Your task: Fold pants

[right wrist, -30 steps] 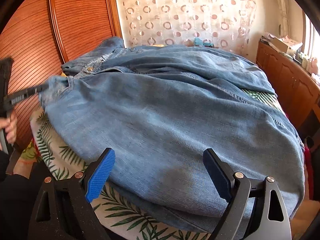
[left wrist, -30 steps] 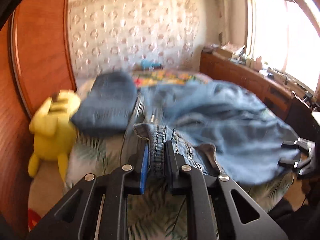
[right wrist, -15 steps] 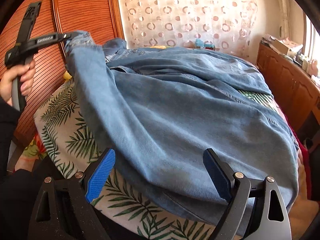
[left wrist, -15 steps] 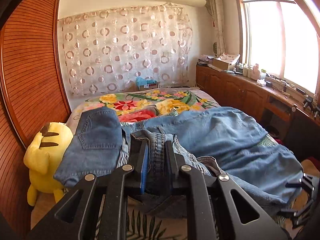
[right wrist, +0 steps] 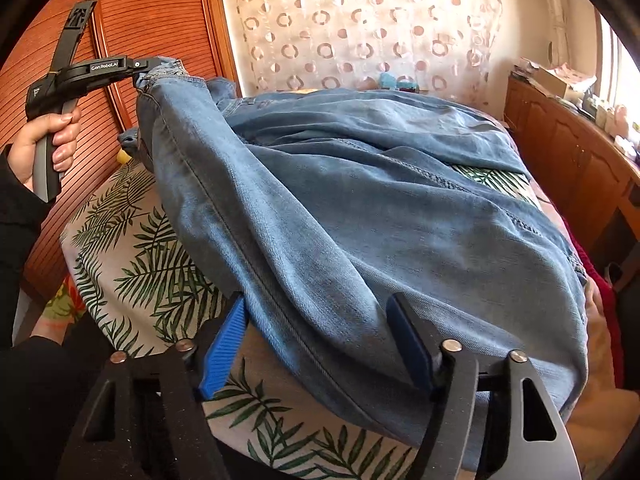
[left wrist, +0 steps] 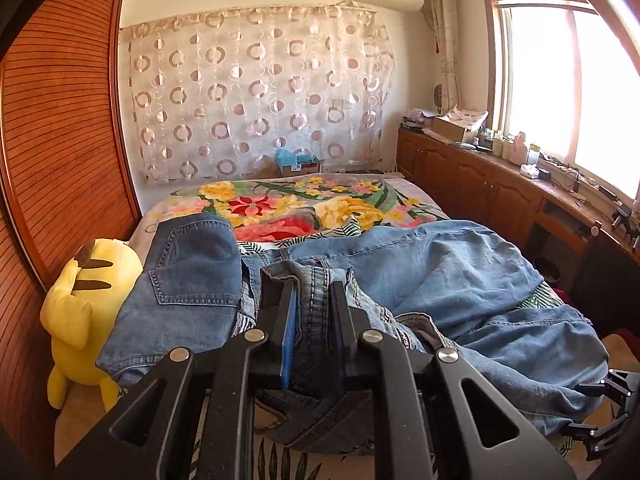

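Left gripper (left wrist: 314, 312): pinching jeans (right wrist: 360, 208) waistband, lifted since a second ago.
Right gripper (right wrist: 320, 344): spread, near.
Fold: starting.

Black tongs (right wrist: 316, 344) with blue ribbed pads (right wrist: 224, 344), silver screws, bare hand (right wrist: 44, 140), black sleeve (right wrist: 16, 216)

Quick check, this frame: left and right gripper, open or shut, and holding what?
Left gripper: shut on the jeans, pinching the waistband and holding it above the bed.
Right gripper: open, jaws wide around the lower jeans fabric, gripping nothing.
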The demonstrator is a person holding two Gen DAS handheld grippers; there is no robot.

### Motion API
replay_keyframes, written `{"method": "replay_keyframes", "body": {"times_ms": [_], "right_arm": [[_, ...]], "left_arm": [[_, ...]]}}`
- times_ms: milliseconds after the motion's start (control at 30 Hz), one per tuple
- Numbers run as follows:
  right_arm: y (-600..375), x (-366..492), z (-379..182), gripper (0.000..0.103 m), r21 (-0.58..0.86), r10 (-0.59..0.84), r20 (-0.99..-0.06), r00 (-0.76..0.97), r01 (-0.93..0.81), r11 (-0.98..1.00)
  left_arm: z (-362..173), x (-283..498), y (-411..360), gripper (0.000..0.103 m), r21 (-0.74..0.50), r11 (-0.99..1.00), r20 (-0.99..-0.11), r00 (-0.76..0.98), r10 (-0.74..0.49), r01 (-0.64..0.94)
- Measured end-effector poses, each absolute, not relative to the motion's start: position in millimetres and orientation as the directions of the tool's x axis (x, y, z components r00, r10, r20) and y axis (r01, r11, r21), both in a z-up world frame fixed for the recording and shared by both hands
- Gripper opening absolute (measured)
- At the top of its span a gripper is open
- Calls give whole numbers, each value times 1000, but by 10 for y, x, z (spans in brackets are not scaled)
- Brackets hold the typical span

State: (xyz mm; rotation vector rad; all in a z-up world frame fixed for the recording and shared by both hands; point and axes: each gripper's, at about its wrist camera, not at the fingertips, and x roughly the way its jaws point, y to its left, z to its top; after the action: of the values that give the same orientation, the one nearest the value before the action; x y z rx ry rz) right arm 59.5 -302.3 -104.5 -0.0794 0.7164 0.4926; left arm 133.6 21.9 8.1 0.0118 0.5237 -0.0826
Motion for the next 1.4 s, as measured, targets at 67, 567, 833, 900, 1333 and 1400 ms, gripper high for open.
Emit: {"method": "replay_keyframes", "body": {"times_ms": [67, 567, 833, 900, 1333, 1400], "right_arm": [[-3024, 585, -1043, 68, 97, 408, -649, 642, -461, 882], [-3137, 482, -980, 67, 72, 388, -644, 659, -453, 889], [-3198, 573, -1104, 46, 60, 351, -666, 658, -422, 904], [-3203, 575, -1086, 23, 69, 366, -659, 657, -431, 900], [-3308, 1023, -234, 4, -49, 311, -488, 816, -381, 923], [-3253, 1161, -96, 3, -79, 302, -468, 831, -379, 922]], "left_arm": [[82, 1336, 222, 17, -9, 997, -500, 863, -74, 81], [78, 1340, 240, 17, -12, 997, -500, 863, -77, 82], [81, 1339, 243, 17, -14, 996, -500, 862, -79, 83], [80, 1339, 248, 17, -16, 997, -499, 863, -79, 81], [206, 1448, 392, 17, -82, 996, -448, 891, -73, 40], [243, 1493, 409, 17, -93, 995, -433, 899, -73, 36]]}}
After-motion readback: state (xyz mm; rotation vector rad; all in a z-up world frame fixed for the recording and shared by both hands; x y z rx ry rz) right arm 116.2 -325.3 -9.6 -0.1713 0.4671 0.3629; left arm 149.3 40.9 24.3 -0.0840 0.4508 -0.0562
